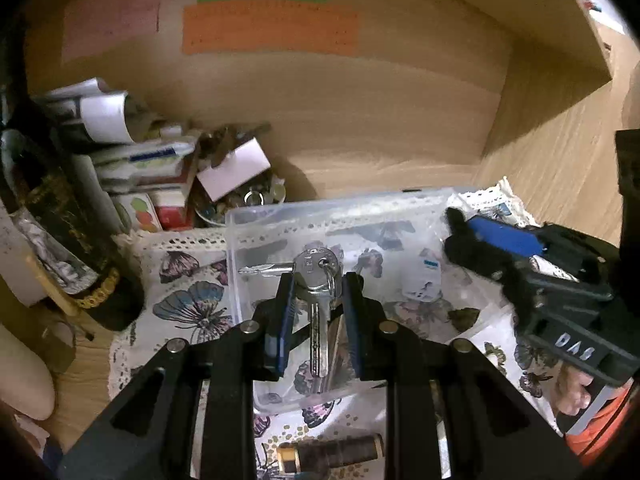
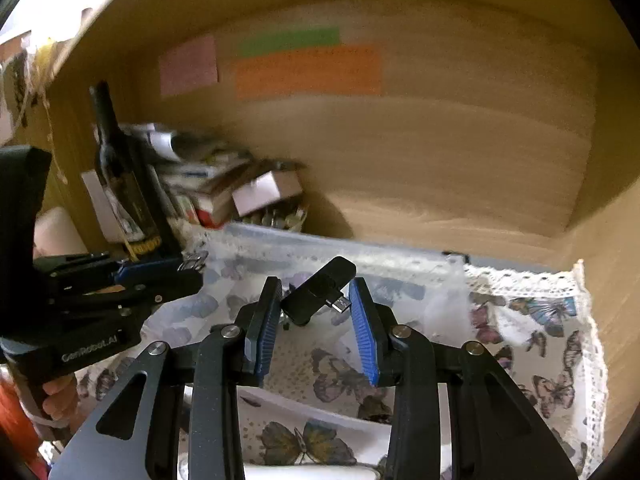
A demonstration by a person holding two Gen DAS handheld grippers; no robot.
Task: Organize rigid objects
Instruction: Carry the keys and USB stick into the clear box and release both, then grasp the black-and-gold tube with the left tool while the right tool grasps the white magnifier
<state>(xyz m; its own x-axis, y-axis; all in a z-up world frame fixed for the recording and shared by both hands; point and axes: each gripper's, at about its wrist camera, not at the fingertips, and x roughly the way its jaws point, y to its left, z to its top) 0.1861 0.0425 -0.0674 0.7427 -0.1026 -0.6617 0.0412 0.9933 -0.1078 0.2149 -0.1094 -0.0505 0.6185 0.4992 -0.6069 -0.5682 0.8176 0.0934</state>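
My left gripper is shut on a bunch of silver keys and holds it over the clear plastic box. My right gripper holds a black USB stick between its blue pads, tilted, its metal plug toward the right pad, above the same clear box. The right gripper also shows at the right of the left wrist view. The left gripper shows at the left of the right wrist view.
A butterfly-print cloth covers the wooden shelf floor. At the back left stand a dark bottle, stacked packets and a bowl of small items. A brown thread spool lies near. Wooden walls enclose the space.
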